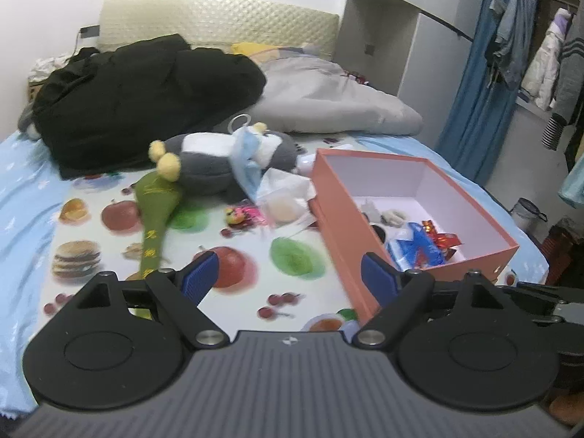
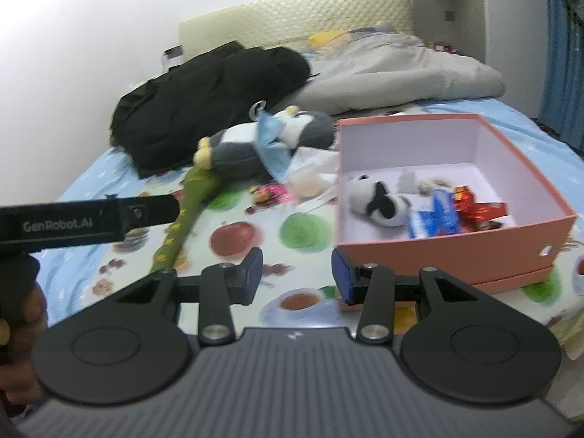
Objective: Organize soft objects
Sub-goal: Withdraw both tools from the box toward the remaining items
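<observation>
A grey and white plush toy [image 1: 215,166] [image 2: 252,146] with a blue scarf lies on the bed. A green soft stick [image 1: 155,215] [image 2: 186,211] lies beside it, with small pink items [image 1: 244,215] and a crumpled plastic bag [image 1: 284,197] nearby. An open orange box [image 1: 350,252] [image 2: 438,252] holds a small black and white plush [image 2: 379,206], a blue packet [image 2: 436,219] and red wrappers [image 2: 478,208]. My left gripper [image 1: 290,277] is open and empty above the bedsheet, left of the box. My right gripper [image 2: 297,273] is open and empty in front of the box.
A black coat [image 1: 146,95] and a grey duvet [image 1: 328,98] lie at the back of the bed by the headboard [image 1: 219,18]. Clothes hang on a rack [image 1: 540,47] at the right. The left gripper's body [image 2: 87,219] shows in the right wrist view.
</observation>
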A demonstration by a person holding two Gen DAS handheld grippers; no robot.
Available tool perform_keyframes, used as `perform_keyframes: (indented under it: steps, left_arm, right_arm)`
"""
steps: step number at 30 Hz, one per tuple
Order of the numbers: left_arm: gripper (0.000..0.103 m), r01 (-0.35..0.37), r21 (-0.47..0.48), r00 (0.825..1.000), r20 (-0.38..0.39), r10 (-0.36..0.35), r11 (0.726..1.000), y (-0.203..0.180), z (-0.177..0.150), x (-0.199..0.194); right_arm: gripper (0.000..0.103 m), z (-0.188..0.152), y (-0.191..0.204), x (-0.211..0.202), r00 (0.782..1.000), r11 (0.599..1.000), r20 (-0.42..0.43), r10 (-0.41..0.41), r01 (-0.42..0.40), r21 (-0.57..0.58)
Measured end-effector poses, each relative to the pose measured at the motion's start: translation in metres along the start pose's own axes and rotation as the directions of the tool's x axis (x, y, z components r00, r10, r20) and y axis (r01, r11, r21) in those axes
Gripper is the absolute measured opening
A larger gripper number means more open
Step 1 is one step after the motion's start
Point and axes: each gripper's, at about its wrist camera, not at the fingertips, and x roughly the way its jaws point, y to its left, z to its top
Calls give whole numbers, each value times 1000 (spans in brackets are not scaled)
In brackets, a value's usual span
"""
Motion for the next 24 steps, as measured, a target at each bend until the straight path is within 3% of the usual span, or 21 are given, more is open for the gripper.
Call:
perform_keyframes:
  steps: [10,24]
  left_arm:
    - [88,-42,-98,999,16,44,994,35,-22,-14]
    - [87,-31,-192,999,23,36,981,70,-17,27]
  right_arm:
    - [45,-11,28,3,998,995,-22,60,-62,-73]
    - [45,9,22,40,998,995,-60,17,-22,-94]
